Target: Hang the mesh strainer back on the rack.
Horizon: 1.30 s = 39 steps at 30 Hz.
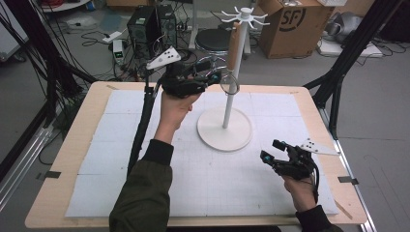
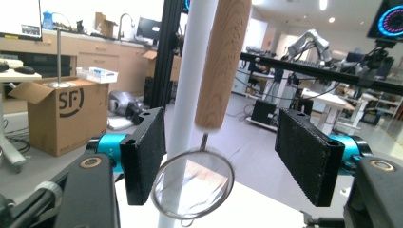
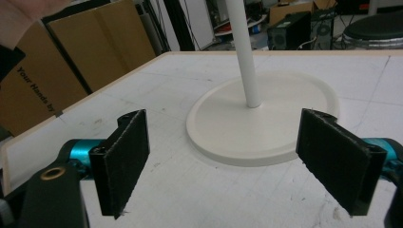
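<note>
We see a small round wire-mesh strainer with a pale wooden handle [image 2: 209, 114] hanging from one of the white hooks at the top of a tall white stand with a round flat base [image 1: 225, 129], which sits toward the far middle of the white-covered table [image 1: 145, 193]. The strainer hangs handle-up, its mesh bowl low beside the white pole, close against it as far as we can tell.

Our left gripper [image 2: 223, 156] is raised to the strainer, its jaws spread wide with the mesh bowl and the lower end of the handle between them, and neither pad touches anything yet. Our right gripper [image 3: 233, 161] rests low over the table on the near right, jaws likewise apart and holding nothing, looking toward the stand's base.

We judge the strainer to be light. The wooden handle is stiff and gives the pads a dry, grippy surface, while the mesh bowl is thin and would dent or deform under a squeeze, and its wire rim would likely slip. So we would take hold on the wooden handle, near its lower end where the jaws already stand, rather than on the mesh. Because it hangs freely, it may swing when touched, and it must be lifted up off the hook before it comes away. The stand looks top-light and could tip if pulled sideways.
</note>
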Tool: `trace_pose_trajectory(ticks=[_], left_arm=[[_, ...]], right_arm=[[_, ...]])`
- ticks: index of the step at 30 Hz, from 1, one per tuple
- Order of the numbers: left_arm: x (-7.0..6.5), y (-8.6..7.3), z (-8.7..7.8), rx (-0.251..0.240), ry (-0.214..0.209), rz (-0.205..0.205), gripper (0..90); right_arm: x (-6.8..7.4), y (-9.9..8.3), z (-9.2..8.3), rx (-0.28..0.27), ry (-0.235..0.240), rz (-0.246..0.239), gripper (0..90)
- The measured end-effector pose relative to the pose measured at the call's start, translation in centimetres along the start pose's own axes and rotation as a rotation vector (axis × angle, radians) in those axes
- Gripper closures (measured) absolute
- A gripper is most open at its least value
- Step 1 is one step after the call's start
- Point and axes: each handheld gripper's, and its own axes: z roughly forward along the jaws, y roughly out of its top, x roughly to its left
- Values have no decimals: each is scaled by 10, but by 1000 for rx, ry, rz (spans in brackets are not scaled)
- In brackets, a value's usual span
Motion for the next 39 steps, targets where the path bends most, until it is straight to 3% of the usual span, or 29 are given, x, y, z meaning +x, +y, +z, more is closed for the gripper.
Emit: trace_pose_trajectory(ticks=[4, 7, 14, 17, 24, 27, 31, 39], left_arm=[[-3, -8, -22, 32, 27, 23, 264], [-6, -14, -38, 37, 27, 30, 258], [-19, -34, -75, 54, 42, 86, 250], [-26, -44, -88, 67, 41, 83, 250], [-31, -64, -116, 35, 42, 74, 250], [-28, -77, -126, 51, 67, 62, 250], [-26, -97, -138, 81, 111, 57, 237], [-28, -132, -157, 46, 137, 40, 205]], right_arm=[[1, 0, 0, 0, -7, -9, 156], [3, 0, 1, 5, -10, -17, 154], [4, -1, 4, 21, -21, -24, 154], [4, -1, 4, 13, -25, -37, 153], [11, -2, 4, -6, -38, -73, 146], [15, -2, 3, -32, -37, -100, 146], [17, -2, 4, -25, -35, -112, 145], [17, -4, 4, -19, -30, -113, 143]])
